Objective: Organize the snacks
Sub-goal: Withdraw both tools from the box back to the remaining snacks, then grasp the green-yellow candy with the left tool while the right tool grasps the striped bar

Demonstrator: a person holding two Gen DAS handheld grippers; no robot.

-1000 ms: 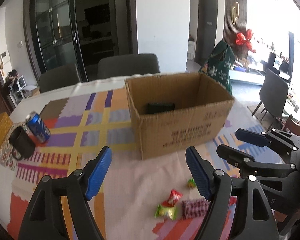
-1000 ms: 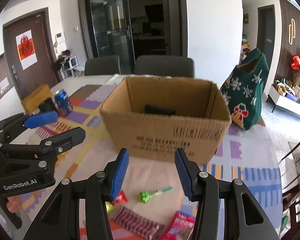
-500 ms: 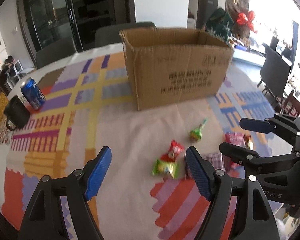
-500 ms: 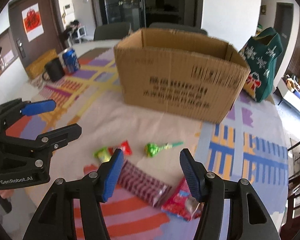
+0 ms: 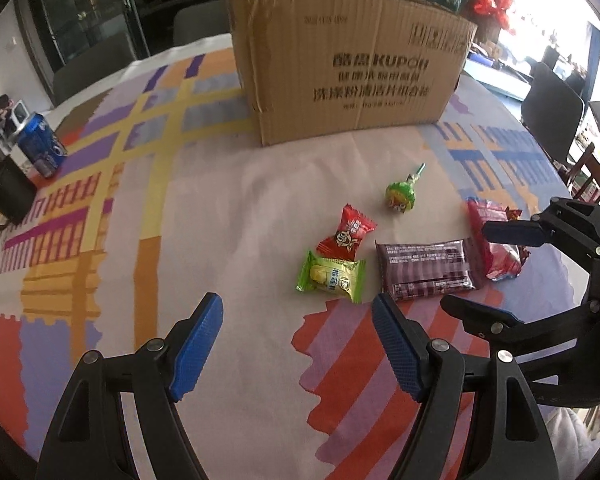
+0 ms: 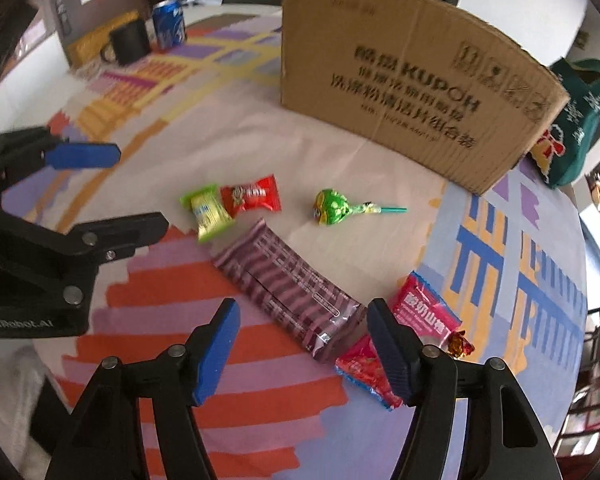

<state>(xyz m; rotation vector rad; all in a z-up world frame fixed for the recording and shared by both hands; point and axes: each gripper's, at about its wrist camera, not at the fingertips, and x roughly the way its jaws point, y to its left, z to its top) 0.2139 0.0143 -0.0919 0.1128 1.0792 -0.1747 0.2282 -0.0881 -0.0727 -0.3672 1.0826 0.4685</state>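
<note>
Several snacks lie on the patterned tablecloth before a cardboard box [image 5: 348,60] [image 6: 412,80]: a green lollipop [image 5: 400,196] [image 6: 332,206], a red candy [image 5: 346,234] [image 6: 252,196], a green-yellow packet [image 5: 332,276] [image 6: 208,212], a maroon striped bar [image 5: 426,270] [image 6: 288,288] and a red-pink packet [image 5: 494,244] [image 6: 420,314]. My left gripper [image 5: 298,350] hovers open just short of the green-yellow packet, with nothing between its fingers. My right gripper [image 6: 302,350] hangs above the near end of the maroon bar; its jaws are opening and hold nothing.
A blue can [image 5: 40,150] [image 6: 170,24] and a black mug [image 5: 8,196] [image 6: 128,44] stand at the table's far left. A green festive bag [image 6: 580,120] sits right of the box. Dark chairs [image 5: 552,112] ring the table. The table edge runs close under both grippers.
Both grippers have sunk and tipped downward, so the snacks now fill the views and the box's inside is out of sight. The right gripper's fingers stand wider apart than before.
</note>
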